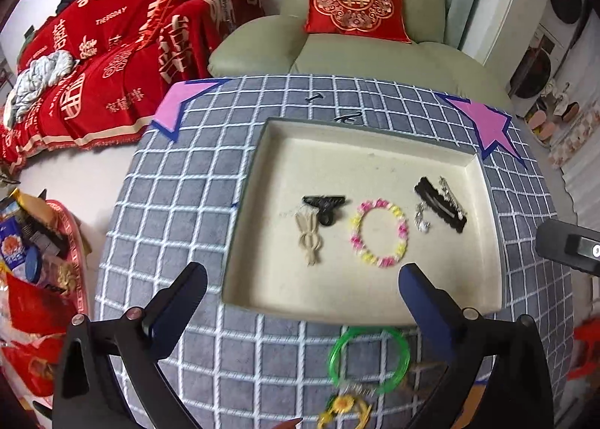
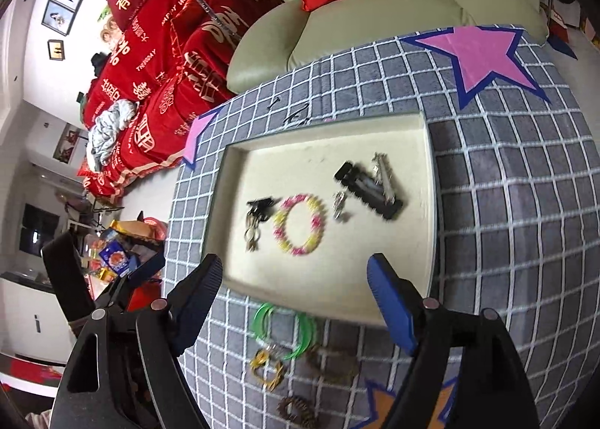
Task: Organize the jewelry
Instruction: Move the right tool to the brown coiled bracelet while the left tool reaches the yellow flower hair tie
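Checked tablecloth (image 1: 180, 226) is carrying a cream tray (image 1: 243, 204) holding a flower bracelet (image 1: 378, 234); left gripper (image 1: 303, 279) and right gripper (image 2: 294, 271) are both hovering spread, pinching nothing.

yellow flower piece (image 1: 343, 412) cut by bottom edge | black clip (image 2: 369, 189) blurred

A pink-and-yellow bead bracelet (image 1: 378, 233), a black clip (image 1: 324, 206) and a black barrette (image 1: 441, 204) are laid flat in the cream tray (image 1: 360, 136); a green bangle (image 1: 369, 359) is left on the checked cloth just outside it.
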{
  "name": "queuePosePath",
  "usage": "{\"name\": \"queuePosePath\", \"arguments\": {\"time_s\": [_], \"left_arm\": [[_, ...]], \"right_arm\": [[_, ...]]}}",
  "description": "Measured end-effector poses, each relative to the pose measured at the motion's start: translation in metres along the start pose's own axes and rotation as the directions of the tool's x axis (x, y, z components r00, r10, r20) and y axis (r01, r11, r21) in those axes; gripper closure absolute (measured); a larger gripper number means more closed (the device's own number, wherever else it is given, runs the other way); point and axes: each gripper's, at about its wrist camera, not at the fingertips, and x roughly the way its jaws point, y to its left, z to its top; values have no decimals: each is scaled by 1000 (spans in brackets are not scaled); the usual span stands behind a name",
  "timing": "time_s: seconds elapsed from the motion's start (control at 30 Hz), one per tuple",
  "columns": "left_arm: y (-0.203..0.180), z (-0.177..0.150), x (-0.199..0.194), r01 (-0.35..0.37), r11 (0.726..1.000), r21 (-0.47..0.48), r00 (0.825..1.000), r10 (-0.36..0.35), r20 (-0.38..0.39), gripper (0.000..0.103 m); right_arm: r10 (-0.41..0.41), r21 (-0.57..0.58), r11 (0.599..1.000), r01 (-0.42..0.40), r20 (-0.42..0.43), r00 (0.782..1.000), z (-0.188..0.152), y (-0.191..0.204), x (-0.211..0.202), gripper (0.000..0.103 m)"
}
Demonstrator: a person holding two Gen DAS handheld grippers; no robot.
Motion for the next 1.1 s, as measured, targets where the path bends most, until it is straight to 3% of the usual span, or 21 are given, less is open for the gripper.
{"name": "queuePosePath", "arguments": {"time_s": [0.17,0.6,1.1], "left_arm": [[14,-28,-12,-20,1000,16,1000,20,-20,0],[33,-107,-2,6,999,38,985,1,-173,0],[18,-133,19,25,993,117,974,2,-225,0]], "right_arm": [[-13,-21,1000,12,-26,1000,-26,9,-6,18],[-135,-79,989,125,-136,981,-111,6,1,18],[-277,-100,961,260,-240,931,-173,-11,37,19]]}}
